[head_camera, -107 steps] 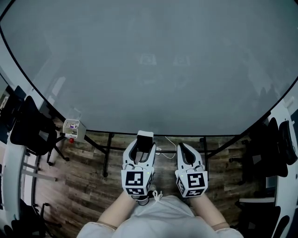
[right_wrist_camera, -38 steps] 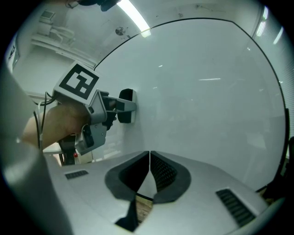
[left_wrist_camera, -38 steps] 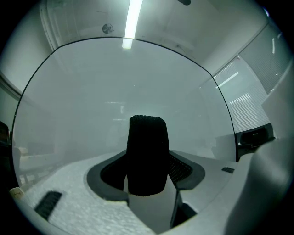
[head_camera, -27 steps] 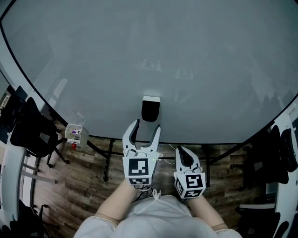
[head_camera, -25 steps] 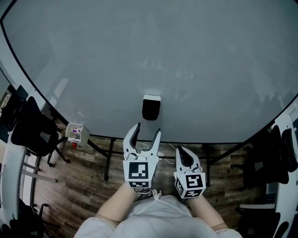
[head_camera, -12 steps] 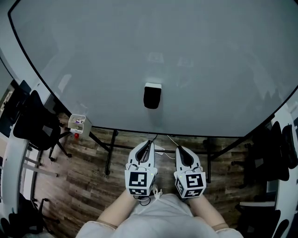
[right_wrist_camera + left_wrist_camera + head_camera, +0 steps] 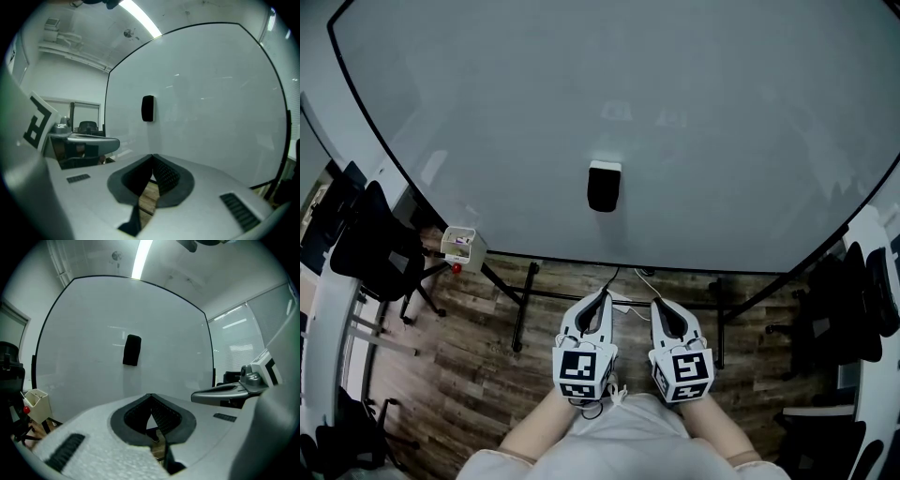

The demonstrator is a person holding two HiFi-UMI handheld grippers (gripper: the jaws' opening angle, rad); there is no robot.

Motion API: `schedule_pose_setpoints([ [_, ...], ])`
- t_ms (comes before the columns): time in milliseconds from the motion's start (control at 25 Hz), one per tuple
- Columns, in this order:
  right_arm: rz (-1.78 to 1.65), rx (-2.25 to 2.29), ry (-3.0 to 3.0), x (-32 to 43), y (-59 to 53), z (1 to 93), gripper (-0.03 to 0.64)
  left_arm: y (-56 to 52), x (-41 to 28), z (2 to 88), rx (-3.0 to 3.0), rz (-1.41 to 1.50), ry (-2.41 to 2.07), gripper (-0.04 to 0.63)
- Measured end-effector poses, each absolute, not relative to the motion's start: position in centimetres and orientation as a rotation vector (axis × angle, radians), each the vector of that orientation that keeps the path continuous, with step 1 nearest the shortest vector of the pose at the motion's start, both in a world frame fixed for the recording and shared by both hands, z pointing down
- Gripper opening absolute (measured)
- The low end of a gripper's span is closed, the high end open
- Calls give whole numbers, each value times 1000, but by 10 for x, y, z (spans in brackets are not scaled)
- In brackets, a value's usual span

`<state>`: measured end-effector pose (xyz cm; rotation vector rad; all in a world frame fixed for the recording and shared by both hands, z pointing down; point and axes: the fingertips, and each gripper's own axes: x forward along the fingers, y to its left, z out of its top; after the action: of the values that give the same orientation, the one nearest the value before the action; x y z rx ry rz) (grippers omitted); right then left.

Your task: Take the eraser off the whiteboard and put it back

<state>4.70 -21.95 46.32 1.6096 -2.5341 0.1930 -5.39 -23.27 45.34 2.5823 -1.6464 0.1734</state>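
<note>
A black eraser [image 7: 604,186] with a white top edge sticks to the large whiteboard [image 7: 694,112], near its lower middle. It also shows in the left gripper view as the eraser [image 7: 131,350] and in the right gripper view as the eraser [image 7: 147,108]. My left gripper [image 7: 601,297] is shut and empty, held low in front of my body, well back from the board. My right gripper [image 7: 661,306] sits beside it, also shut with nothing between its jaws. Both point toward the board below the eraser.
A small white holder [image 7: 460,246] with markers hangs at the board's lower left edge. The board's black stand legs [image 7: 521,305] rest on the wood floor. Dark office chairs stand at the left [image 7: 370,253] and at the right [image 7: 853,300].
My left gripper has drawn back from the eraser toward my body, dropped lower, and its jaws have gone from wide apart to shut. The eraser stays on the board. The right gripper shifted slightly.
</note>
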Motion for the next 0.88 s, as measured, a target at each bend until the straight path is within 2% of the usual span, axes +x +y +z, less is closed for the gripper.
schedule_pose_setpoints([
  [880, 122, 1621, -2574, 47, -224, 447, 26, -237, -46, 442, 2609, 154, -1620, 18],
])
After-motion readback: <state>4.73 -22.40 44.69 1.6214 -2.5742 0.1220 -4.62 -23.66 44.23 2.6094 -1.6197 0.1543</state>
